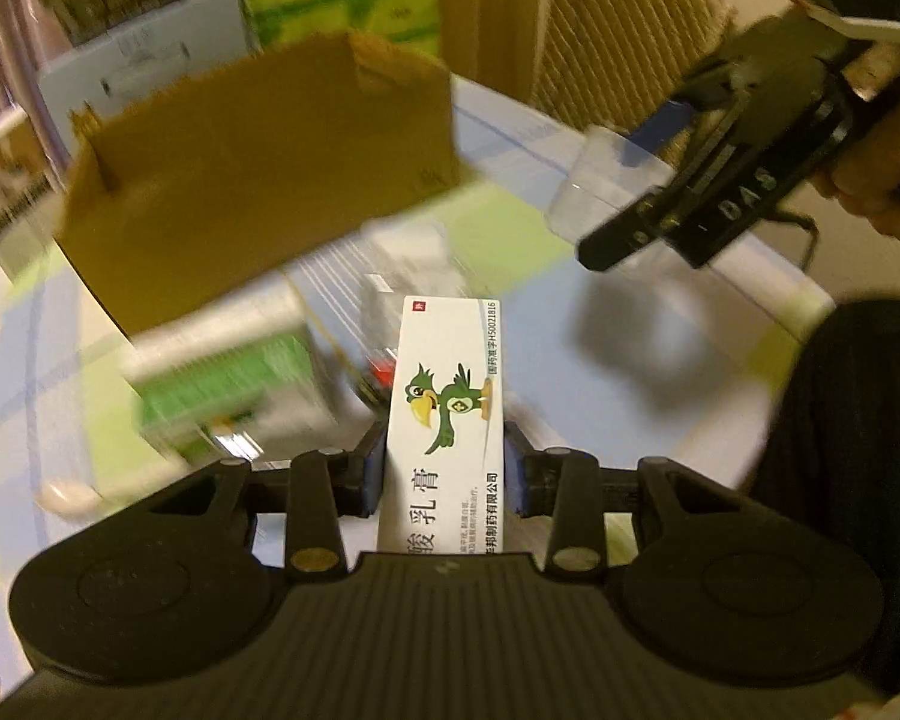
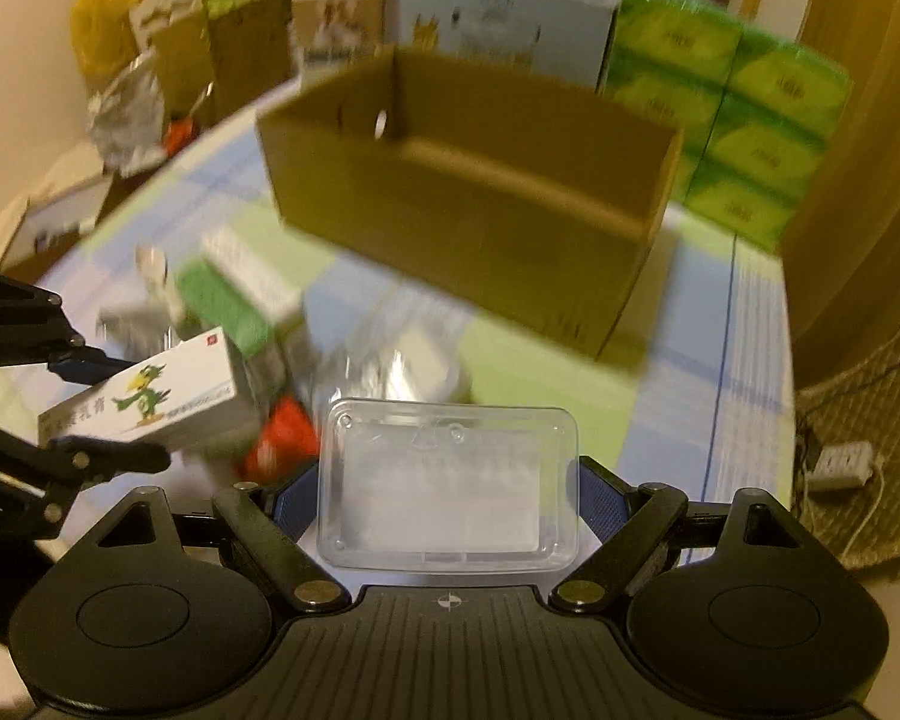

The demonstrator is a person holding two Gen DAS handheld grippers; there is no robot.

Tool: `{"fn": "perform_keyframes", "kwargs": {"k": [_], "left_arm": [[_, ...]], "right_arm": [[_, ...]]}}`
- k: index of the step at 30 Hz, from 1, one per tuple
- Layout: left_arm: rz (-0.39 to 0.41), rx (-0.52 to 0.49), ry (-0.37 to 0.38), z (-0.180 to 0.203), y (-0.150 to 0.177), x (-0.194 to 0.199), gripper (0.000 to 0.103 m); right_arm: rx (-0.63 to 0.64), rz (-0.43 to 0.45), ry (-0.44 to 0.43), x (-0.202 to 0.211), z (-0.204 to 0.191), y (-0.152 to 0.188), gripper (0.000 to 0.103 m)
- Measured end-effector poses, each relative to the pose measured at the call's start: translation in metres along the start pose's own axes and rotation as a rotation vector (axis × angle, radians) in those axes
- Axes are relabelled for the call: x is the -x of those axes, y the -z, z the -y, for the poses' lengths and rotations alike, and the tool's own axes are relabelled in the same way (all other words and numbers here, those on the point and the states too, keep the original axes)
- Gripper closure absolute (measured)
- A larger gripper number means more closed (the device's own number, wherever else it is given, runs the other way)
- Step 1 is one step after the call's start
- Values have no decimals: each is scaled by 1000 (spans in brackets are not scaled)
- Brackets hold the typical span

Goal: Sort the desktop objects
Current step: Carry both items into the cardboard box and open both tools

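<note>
My left gripper (image 1: 444, 471) is shut on a long white ointment box (image 1: 447, 414) printed with a green bird, held above the table. The same box (image 2: 144, 399) shows at the left of the right wrist view, clamped between the left gripper's black fingers (image 2: 96, 453). My right gripper (image 2: 449, 495) is shut on a clear plastic tray (image 2: 447, 486), its blue pads against the tray's two short sides. From the left wrist view that tray (image 1: 606, 186) hangs in the right gripper (image 1: 648, 228) at upper right. An open brown cardboard box (image 2: 480, 204) stands ahead on the table.
Below lie a green and white box (image 2: 234, 294), a red item (image 2: 282, 438), a silvery packet (image 2: 402, 372) and a pale small object (image 1: 69, 495) on the checked tablecloth (image 2: 750, 324). Green tissue packs (image 2: 738, 120) and cartons stand behind. A wicker chair (image 1: 624, 36) stands beyond.
</note>
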State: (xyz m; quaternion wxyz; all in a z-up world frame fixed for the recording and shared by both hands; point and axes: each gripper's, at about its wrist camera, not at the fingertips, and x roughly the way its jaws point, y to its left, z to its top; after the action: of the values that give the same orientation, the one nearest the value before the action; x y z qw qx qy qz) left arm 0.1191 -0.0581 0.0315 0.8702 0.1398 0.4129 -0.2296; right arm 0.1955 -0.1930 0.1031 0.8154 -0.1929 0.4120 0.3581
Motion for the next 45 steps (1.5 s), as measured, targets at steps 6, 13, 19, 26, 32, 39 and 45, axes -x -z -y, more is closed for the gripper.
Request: {"fn": "perform_keyframes", "kwargs": {"k": [6, 13, 19, 26, 32, 39, 45], "left_arm": [[66, 46, -74, -52, -63, 13, 70], [120, 168, -126, -117, -122, -6, 70], [126, 224, -142, -162, -154, -38, 70], [115, 241, -153, -184, -166, -74, 70], [123, 267, -139, -191, -171, -92, 70], [117, 294, -127, -196, -175, -112, 70], [132, 296, -145, -195, -174, -110, 69]], "right_arm": [[-83, 111, 21, 1, 25, -64, 19], [-199, 180, 50, -34, 55, -123, 19], [-273, 161, 33, -75, 77, -148, 19], [-288, 138, 21, -114, 84, -152, 19], [-303, 118, 27, -132, 87, -149, 19], [-337, 96, 27, -150, 93, -143, 19], [-340, 93, 33, -154, 93, -141, 19]]}}
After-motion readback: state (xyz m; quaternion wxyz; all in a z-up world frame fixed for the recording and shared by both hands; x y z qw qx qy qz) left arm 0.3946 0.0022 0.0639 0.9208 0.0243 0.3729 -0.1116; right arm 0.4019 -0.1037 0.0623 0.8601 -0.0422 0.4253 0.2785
